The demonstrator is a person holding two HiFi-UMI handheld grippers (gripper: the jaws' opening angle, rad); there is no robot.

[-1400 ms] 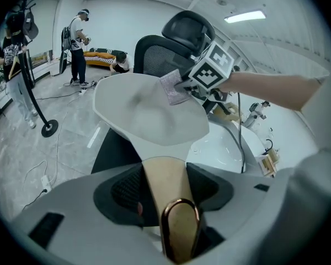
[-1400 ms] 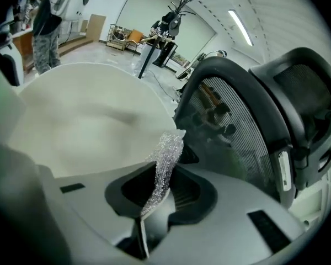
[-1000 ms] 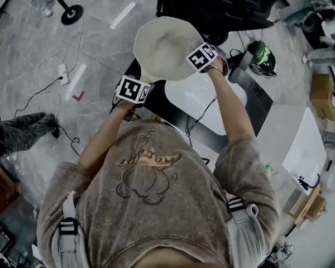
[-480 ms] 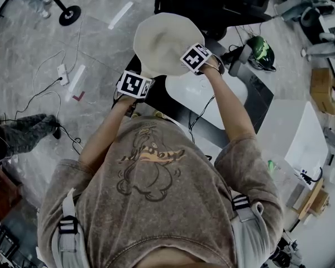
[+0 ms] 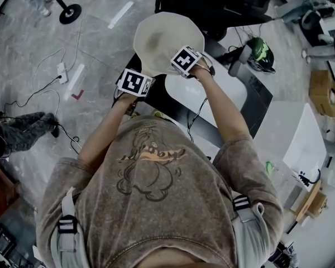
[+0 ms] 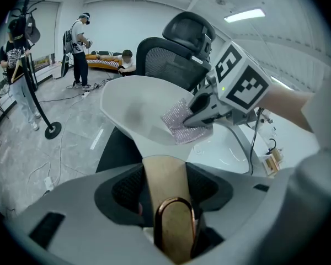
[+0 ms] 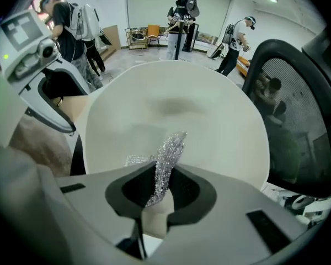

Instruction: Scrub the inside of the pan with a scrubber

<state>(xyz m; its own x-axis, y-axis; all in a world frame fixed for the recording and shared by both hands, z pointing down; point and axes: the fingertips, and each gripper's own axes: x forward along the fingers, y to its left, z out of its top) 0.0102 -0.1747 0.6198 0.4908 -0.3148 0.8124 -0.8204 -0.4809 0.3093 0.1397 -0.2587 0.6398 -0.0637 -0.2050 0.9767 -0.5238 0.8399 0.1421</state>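
A cream pan [image 5: 162, 35] is held up above the floor, tilted, its hollow facing the right gripper. My left gripper [image 6: 165, 175] is shut on the pan's beige handle [image 6: 166, 189], which ends in a copper loop. In the head view the left gripper [image 5: 136, 84] sits at the pan's near edge. My right gripper [image 7: 161, 184] is shut on a silvery mesh scrubber [image 7: 166, 162], whose free end lies against the pan's inner surface [image 7: 176, 109]. From the left gripper view the scrubber [image 6: 178, 123] presses on the pan's right side under the right gripper [image 6: 207, 108].
A black office chair [image 5: 223, 4] stands just behind the pan. A white table [image 5: 218, 96] lies below and to the right, with a green helmet [image 5: 261, 54] beyond it. A stand's round base [image 5: 71, 14] and cables are on the floor at left. People [image 6: 80, 37] stand in the background.
The right gripper with the scrubber has slid leftwards, from the pan's right rim towards its middle. The left gripper and the pan have hardly moved.
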